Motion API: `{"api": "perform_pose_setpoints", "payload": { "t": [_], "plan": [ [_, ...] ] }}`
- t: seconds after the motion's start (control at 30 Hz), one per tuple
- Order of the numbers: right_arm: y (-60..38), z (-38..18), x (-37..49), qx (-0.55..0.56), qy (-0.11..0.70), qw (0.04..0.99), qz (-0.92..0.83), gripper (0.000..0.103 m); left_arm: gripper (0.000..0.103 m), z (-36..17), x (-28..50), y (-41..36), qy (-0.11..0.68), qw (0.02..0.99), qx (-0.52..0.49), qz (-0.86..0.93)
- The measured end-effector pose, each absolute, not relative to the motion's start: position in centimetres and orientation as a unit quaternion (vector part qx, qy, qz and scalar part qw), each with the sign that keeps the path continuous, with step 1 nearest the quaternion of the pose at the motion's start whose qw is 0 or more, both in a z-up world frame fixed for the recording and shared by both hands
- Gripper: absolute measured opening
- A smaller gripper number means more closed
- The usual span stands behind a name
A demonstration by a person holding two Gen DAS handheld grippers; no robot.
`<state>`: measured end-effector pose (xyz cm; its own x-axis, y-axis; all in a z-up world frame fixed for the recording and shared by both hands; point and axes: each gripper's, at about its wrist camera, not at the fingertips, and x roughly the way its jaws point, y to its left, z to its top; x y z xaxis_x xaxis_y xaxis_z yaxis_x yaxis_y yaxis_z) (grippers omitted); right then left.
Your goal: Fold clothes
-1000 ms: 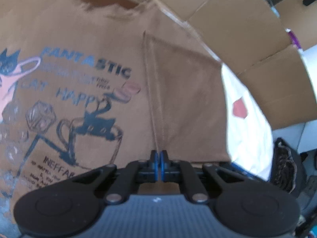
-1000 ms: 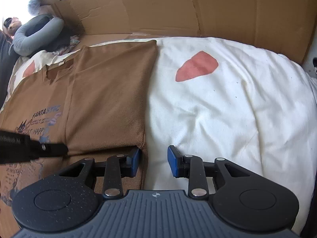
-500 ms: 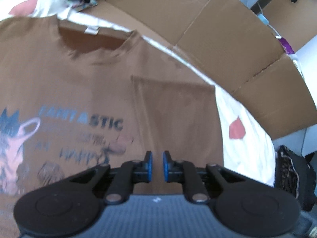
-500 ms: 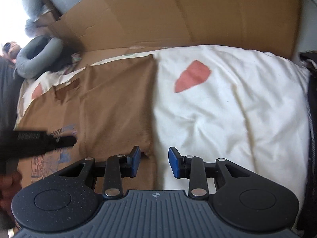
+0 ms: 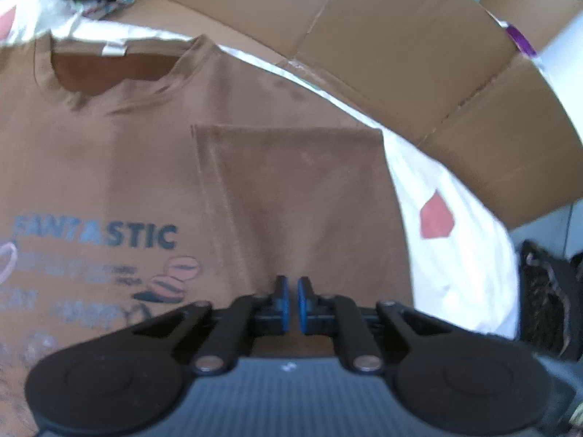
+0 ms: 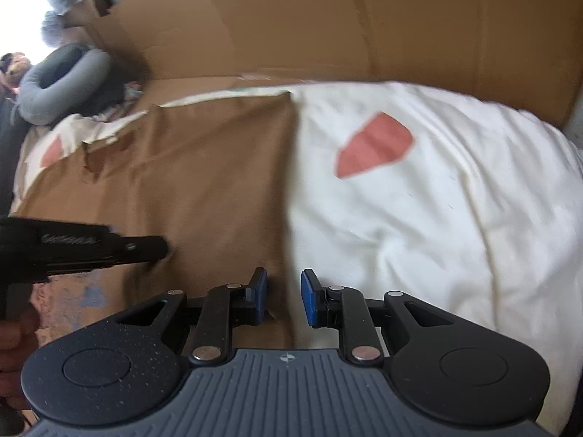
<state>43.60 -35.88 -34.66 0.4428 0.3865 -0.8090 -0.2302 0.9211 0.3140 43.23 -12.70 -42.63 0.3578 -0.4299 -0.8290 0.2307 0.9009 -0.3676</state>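
A brown T-shirt (image 5: 138, 167) is seen spread flat on a white bedsheet (image 6: 419, 218), collar toward the far side, with one side panel (image 5: 298, 200) folded inward over the body. The printed word "FANTASTIC" (image 5: 98, 235) is shown on the near left of the shirt front, with coffee-bean graphics just beneath it. A white label is glimpsed inside the neckline (image 5: 114, 69).

The left tongs (image 5: 290, 304) are held above the folded panel near its lower part, nearly closed, with only a thin gap left between the blue pads and nothing gripped. The right tongs (image 6: 283, 296) are spread apart and empty, positioned over the folded right edge of the shirt where brown cloth meets sheet; whether the cloth is touched cannot be told.

In the right wrist view, the left tongs (image 6: 160, 249) are seen entering from the left over the shirt, with part of a hand (image 6: 14, 349) visible at the near left edge. A red patch (image 6: 373, 145) is printed on the sheet to the right of the shirt. Cardboard walls (image 6: 346, 18) are stood along the far side, and a grey neck pillow (image 6: 62, 83) is laid at the far left.
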Motion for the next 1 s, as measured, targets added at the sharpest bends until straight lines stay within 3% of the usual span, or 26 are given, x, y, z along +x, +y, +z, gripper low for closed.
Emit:
{"api": "perform_pose_setpoints", "payload": {
  "t": [0.3, 1.0],
  "plan": [
    [-36.2, -33.7, 44.4, 0.081, 0.49, 0.85, 0.177, 0.026, 0.006, -41.0, 44.1, -10.7, 0.513, 0.832, -0.073, -0.199],
    [-32.8, -34.7, 50.1, 0.03, 0.48, 0.854, 0.197, 0.023, 0.003, -43.0, 47.3, -11.5, 0.524, 0.817, -0.098, -0.219]
  ]
}}
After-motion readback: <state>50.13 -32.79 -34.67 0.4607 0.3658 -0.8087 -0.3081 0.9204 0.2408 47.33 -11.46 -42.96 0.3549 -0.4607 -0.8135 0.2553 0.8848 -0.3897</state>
